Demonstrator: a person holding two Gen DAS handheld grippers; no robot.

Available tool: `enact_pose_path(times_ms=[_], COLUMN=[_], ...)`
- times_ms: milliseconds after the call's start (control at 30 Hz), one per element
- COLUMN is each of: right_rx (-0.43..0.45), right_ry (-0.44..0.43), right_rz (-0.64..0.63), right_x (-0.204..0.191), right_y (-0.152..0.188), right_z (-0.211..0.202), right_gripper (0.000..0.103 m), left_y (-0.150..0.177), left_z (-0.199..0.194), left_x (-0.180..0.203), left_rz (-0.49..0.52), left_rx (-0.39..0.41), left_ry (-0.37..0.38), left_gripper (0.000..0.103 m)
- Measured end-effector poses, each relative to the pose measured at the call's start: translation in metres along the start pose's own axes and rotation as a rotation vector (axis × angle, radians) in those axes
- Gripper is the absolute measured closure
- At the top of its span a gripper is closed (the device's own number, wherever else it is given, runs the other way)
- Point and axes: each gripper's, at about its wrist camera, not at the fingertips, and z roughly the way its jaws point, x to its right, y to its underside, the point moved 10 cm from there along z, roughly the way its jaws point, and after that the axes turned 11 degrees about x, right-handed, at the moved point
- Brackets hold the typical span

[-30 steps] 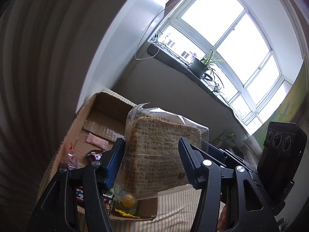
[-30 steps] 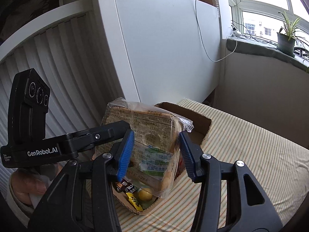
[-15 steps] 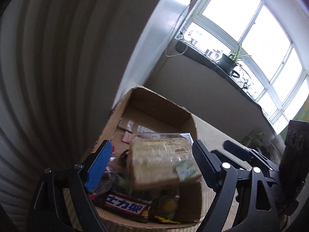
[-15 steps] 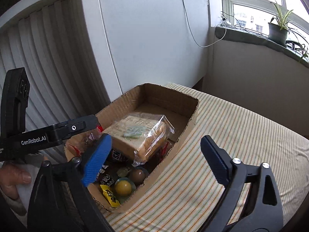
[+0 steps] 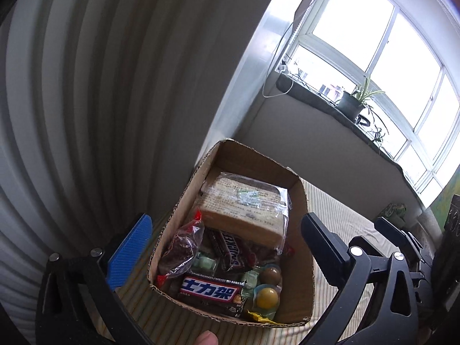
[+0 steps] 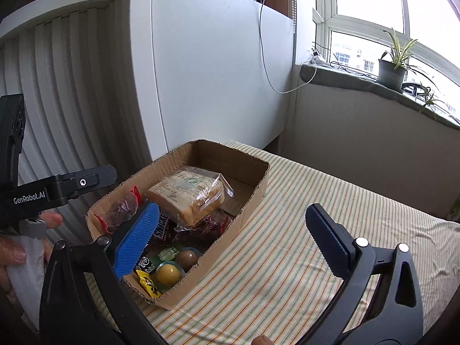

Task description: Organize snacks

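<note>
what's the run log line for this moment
left gripper: open, empty, jaws just opened | right gripper: open, empty, jaws just opened | bread bag: lying in cardboard box on snacks

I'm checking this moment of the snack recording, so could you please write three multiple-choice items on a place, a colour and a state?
1. Where is the bread bag?
A. On the striped cloth
B. In the box
C. On the windowsill

2. What colour is the pad on the right gripper?
A. Blue
B. Red
C. Yellow

3. How does the left gripper stand?
A. Shut on the bread
B. Shut on a bar
C. Open, empty

Answers: 1 B, it lies atop the other snacks; 2 A, its ribbed face shows blue; 3 C, jaws wide either side of the box, just opened.
</note>
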Motion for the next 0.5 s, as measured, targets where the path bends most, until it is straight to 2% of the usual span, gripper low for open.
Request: enact_pose_path(times_ms=[167,267,400,500], right_rx=[0.004,0.015,0.035,0.038], right_ry=[0.046,0.051,0.085,0.146], right_rz=[-0.012,-0.001,0.029,0.064], right_x=[0.010,0.017,0.041,0.071], right_y=[0.002,0.005,0.013,0.025], right_z=[-0.010,-0.022,-0.045,-0.066], right_gripper=[0.000,0.000,0.000,0.000], left_y=[-0.003,-0.005,0.001,0.010], left_z=[-0.005,-0.012,-0.014,-0.016], left_x=[0.008,0.020,0.050,0.079], left_rz=[0.033,0.087,0.154,0.211], left_rx=[0.024,0.057,0.056,0.051], left_ry=[-0.009,-0.006,0.033,0.059], left_gripper=[0.000,0.000,0.000,0.000])
